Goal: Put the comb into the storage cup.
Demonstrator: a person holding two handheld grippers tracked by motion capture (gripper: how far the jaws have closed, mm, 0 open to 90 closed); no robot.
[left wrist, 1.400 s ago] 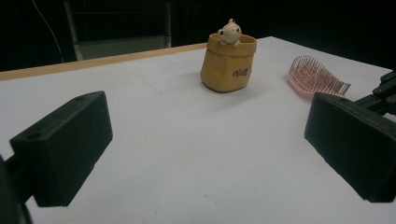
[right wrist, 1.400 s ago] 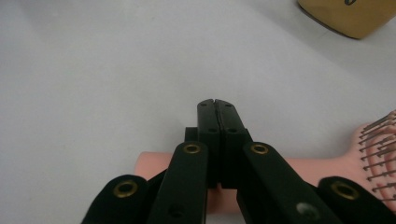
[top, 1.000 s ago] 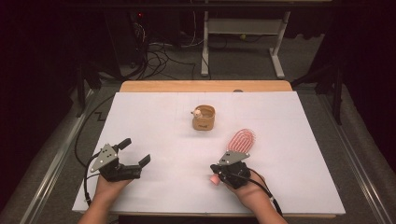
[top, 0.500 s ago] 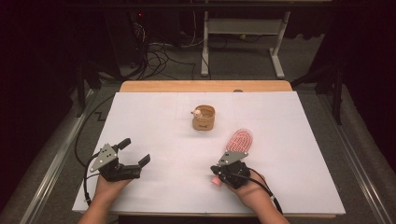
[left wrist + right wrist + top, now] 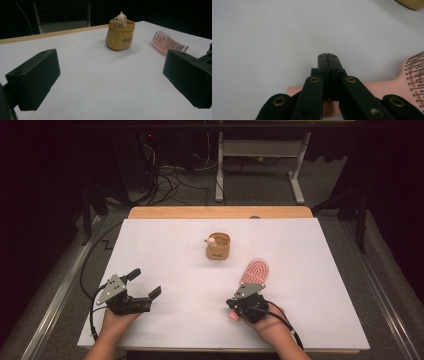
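Note:
A pink hairbrush (image 5: 254,270) lies on the white table (image 5: 165,245), bristles up, its handle running toward the front edge. My right gripper (image 5: 239,301) rests over that handle. In the right gripper view its jaws (image 5: 327,56) are pressed together with nothing between them, and the pink handle (image 5: 382,87) passes crosswise beneath them. A tan pouch (image 5: 218,246) with a small pale figure (image 5: 121,19) peeking out stands mid-table. My left gripper (image 5: 145,283) sits at the front left, open and empty; through its wide jaws (image 5: 110,75) I see the pouch (image 5: 120,35) and the brush (image 5: 168,42).
The white sheet covers the tabletop, with a wooden strip (image 5: 220,212) along the far edge. Beyond it are cables and a desk frame (image 5: 260,165) on the dark floor. A metal rail (image 5: 55,295) runs along the left side.

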